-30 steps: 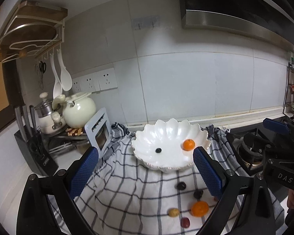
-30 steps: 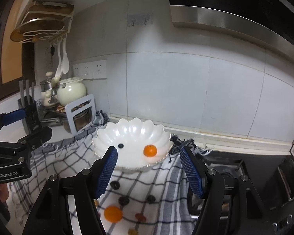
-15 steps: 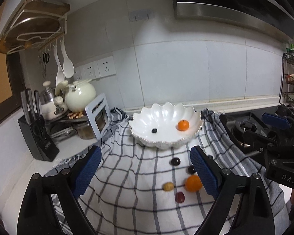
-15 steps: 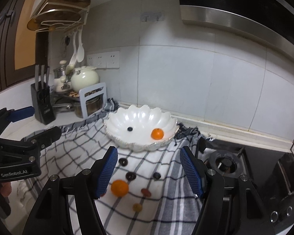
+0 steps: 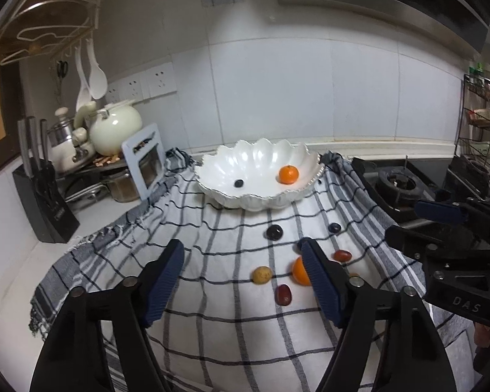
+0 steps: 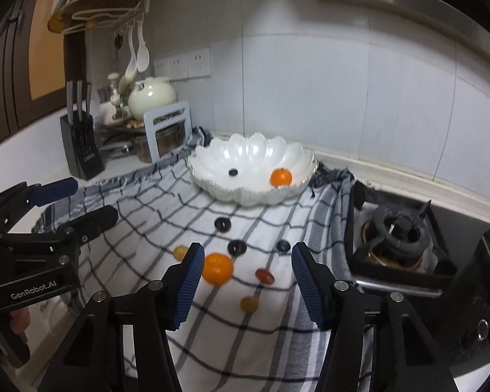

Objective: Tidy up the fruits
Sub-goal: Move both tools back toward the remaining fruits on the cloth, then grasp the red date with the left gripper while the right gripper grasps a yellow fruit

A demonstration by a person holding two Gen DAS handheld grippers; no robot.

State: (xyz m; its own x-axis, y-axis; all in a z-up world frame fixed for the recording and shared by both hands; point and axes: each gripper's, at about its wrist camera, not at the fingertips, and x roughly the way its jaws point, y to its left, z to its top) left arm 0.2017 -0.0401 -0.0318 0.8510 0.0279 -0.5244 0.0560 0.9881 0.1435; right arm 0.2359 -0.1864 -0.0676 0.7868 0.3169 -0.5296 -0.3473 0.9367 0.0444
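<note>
both black blue-padded grippers, left gripper [image 5: 243, 277] and right gripper [image 6: 245, 279], have sunk toward the checked cloth [image 5: 212, 294], jaws narrowing yet empty; loose orange mandarin [image 6: 217, 268] awaits the scalloped white bowl [image 6: 245, 160].

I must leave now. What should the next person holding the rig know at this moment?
Left tool: open, holds nothing, jaws just closing.
Right tool: open, holds nothing, jaws just closing.
Done: one tangerine and one dark berry lie in the white bowl.
Left: the second tangerine and the small fruits around it, all on the checked cloth.
</note>
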